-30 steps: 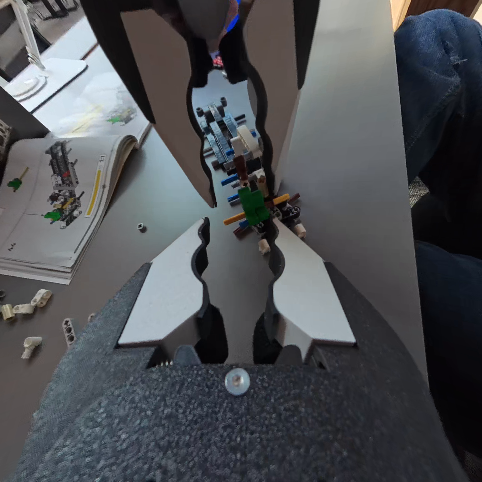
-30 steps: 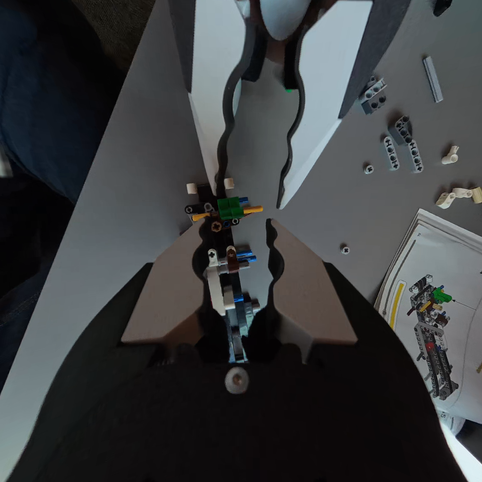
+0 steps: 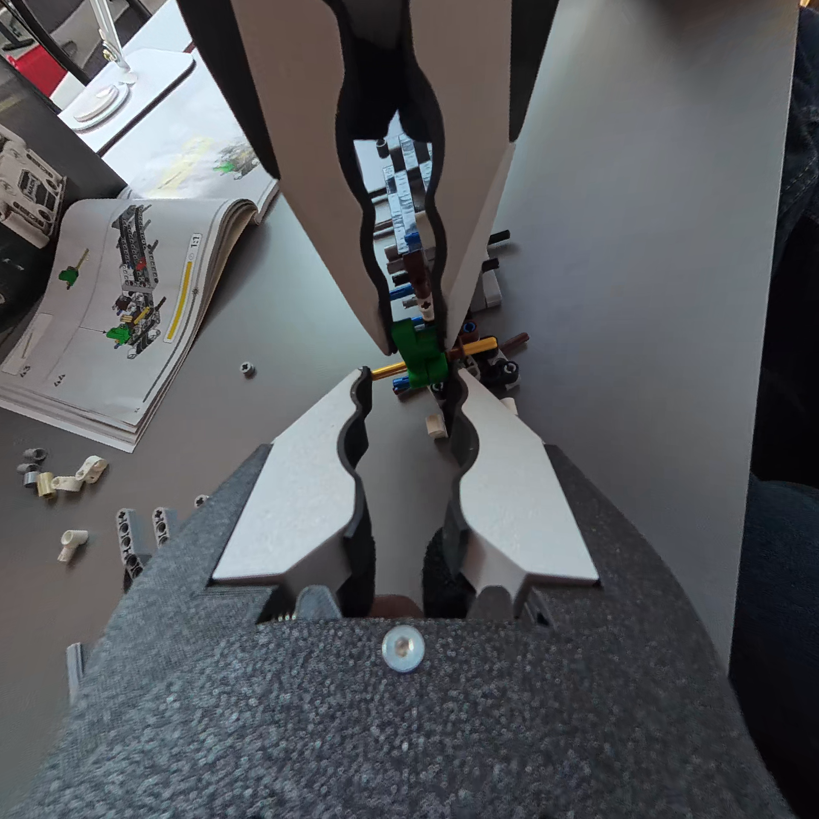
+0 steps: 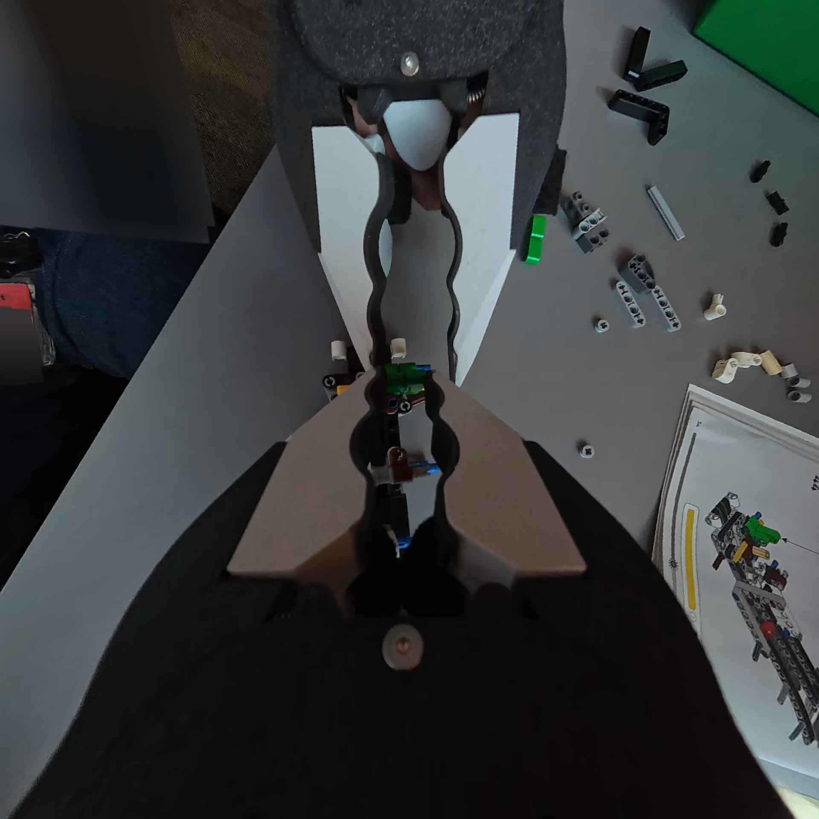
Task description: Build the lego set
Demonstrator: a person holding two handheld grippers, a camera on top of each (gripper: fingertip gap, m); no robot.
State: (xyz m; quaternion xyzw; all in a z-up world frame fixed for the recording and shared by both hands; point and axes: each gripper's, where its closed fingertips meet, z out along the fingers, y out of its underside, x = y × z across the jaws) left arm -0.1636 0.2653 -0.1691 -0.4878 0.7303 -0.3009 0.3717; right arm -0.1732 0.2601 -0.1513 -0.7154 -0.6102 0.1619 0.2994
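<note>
Left wrist view: long grey Technic chassis [image 3: 410,208], partly built, is gripped by right gripper [image 3: 416,341] at green connector block [image 3: 421,354]; left gripper [image 3: 410,376] is held open, empty; loose grey beams [image 4: 647,301] are left unused.

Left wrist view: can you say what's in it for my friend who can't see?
The right gripper reaches from above and pinches the green piece on the lego model. The left gripper sits open below, on a grey table with an instruction booklet.

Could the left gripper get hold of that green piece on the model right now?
Probably not cleanly. The green piece sits just past the open left gripper, but the right gripper comes in from the opposite side with its fingertips on both flanks of the piece, crowding the only room for a grasp.
</note>
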